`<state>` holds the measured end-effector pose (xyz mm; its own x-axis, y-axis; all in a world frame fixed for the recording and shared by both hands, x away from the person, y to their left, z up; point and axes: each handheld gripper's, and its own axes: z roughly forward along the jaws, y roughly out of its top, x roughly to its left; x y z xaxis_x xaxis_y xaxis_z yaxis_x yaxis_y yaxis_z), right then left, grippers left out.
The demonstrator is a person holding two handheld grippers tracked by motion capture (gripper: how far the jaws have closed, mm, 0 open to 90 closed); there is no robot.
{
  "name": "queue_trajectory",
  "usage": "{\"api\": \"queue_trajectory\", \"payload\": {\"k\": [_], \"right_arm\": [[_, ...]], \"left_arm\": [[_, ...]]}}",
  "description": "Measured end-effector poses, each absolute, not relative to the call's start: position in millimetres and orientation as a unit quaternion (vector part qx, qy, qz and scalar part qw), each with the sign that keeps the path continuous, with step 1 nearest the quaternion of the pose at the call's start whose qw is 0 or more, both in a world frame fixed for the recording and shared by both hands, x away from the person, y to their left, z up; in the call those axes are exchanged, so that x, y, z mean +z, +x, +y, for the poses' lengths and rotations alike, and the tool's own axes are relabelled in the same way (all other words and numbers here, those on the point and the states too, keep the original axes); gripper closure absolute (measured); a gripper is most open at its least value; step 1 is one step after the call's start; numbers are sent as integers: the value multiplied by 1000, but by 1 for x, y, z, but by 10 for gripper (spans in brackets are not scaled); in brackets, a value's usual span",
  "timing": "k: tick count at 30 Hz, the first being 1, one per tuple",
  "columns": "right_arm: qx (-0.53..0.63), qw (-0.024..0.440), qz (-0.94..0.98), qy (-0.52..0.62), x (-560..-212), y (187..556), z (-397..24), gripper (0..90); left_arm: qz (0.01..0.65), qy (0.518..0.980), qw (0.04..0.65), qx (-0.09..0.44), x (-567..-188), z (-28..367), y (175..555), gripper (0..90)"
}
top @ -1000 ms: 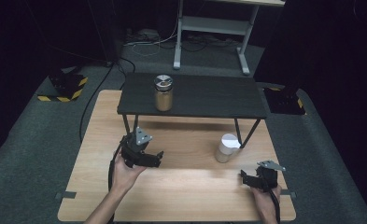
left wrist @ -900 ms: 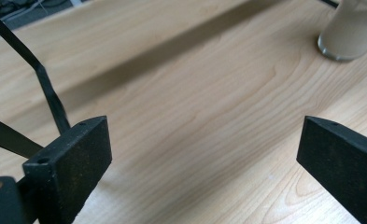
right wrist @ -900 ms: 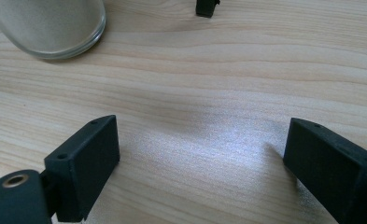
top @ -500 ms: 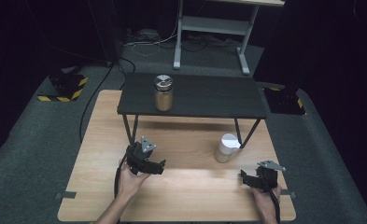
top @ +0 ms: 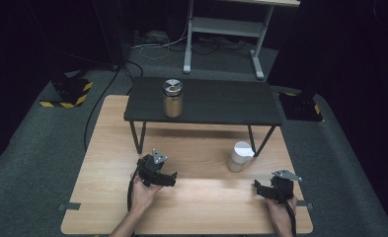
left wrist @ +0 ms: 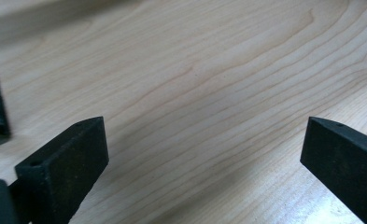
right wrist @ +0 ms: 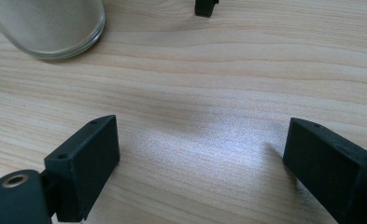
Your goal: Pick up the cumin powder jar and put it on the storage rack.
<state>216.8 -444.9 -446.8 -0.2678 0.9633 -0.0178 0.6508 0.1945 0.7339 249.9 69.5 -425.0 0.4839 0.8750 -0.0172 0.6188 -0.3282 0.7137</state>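
My left gripper (top: 166, 178) hovers low over the wooden table (top: 206, 197), left of its middle. In the left gripper view the left gripper (left wrist: 204, 135) is open, its jaws have just been opening, and only bare wood lies between them. My right gripper (top: 261, 187) rests near the front right corner. The right gripper (right wrist: 197, 135) is open too, with nothing between its jaws. A glass jar with a white lid (top: 240, 156) stands on the table just beyond the right gripper; its base (right wrist: 50, 28) shows at the upper left of the right gripper view.
A low black shelf (top: 216, 101) on thin legs spans the back of the table. A glass jar with a metal lid (top: 172, 98) stands on its left part. One shelf foot (right wrist: 205, 7) touches the wood ahead of the right gripper. Dark carpet surrounds the table.
My left gripper has sunk toward the tabletop and come a little nearer the front edge. The right gripper and both jars have stayed put.
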Motion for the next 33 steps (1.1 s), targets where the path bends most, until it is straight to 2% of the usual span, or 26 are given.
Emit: {"api": "queue_trajectory", "payload": {"k": [18,33], "right_arm": [[314,248,730,554,-447,217,-444,102],[314,248,730,554,-447,217,-444,101]], "left_arm": [[471,798,319,198,-443,57,256,4],[475,791,329,198,-451,59,251,3]]}}
